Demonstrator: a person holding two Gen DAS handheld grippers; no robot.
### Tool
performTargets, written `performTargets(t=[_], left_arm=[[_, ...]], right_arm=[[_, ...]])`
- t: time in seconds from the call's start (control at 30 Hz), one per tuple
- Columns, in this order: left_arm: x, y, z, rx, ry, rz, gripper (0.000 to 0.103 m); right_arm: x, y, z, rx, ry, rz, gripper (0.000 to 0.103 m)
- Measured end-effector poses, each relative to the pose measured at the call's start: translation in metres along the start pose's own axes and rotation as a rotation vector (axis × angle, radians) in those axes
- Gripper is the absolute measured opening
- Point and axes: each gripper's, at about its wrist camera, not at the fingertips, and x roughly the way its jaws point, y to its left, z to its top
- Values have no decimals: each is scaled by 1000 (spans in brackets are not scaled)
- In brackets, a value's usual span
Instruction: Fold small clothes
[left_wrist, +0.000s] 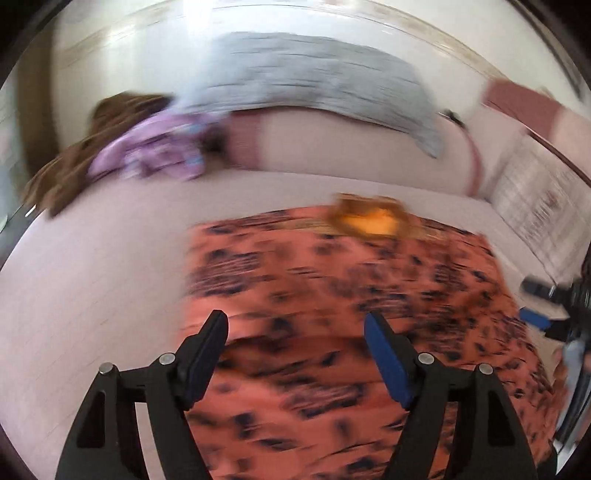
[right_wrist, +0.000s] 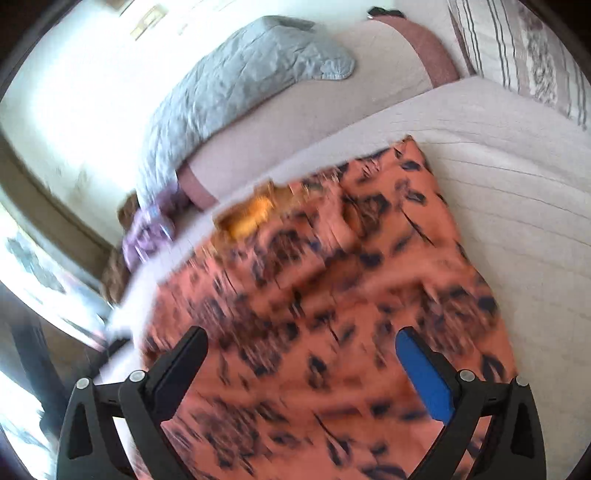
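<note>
An orange garment with dark blotches lies spread flat on the pale bed cover; it also shows in the right wrist view. A yellow-orange neck patch sits at its far edge, also seen in the right wrist view. My left gripper is open and empty above the garment's near left part. My right gripper is open and empty above the garment's near end. It shows at the right edge of the left wrist view. Both views are motion-blurred.
A grey quilted blanket drapes over the far pink bolster. A purple patterned garment and a brown cloth lie at the far left. A striped pillow sits at the right.
</note>
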Motion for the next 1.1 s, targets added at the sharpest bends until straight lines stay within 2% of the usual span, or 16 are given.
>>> performTargets(t=[0.17,0.23,0.27,0.3,0.4,0.5,0.57,0.63,0.7,0.73,0.77,0.83,0.87,0.93,1.0,1.1], left_arm=[[3,74,-30,-220,50,48,77],[-1,89,-37,-253,50,61,77],[0,93,-39,-260,49,63,77],[1,97,-40,-265,48,65,77],[1,107,-41,-276,29,63,77],[2,110,-33,-283,17,59,77],[3,107,-25,-287,1,48,77],[10,97,-13,-278,5,23,77],[16,83,-2,-251,7,-6,77],[20,77,2,-229,4,-17,79],[27,69,7,-196,8,-20,80],[48,57,12,-140,46,30,80],[63,53,11,-110,85,51,80],[104,50,1,-58,252,130,81],[104,54,-1,-84,194,129,82],[88,52,6,-93,183,150,81]], right_arm=[[49,-14,46,160,37,-96,98],[71,-15,55,182,79,-148,73],[79,-13,57,167,98,-178,34],[88,-7,61,144,136,-208,7],[75,41,77,-36,83,-250,7],[22,95,91,-214,-132,-252,7],[6,96,88,-252,-226,-308,10],[36,63,76,-240,-133,-365,24],[84,9,59,-130,124,-430,57],[94,-8,50,-73,193,-416,57],[84,-15,43,-58,115,-355,57],[69,-13,44,-45,66,-339,59],[62,-11,46,-28,46,-328,60],[46,4,57,-38,-13,-292,62],[38,22,66,-70,-37,-199,69],[51,28,67,-64,-3,-25,82]])
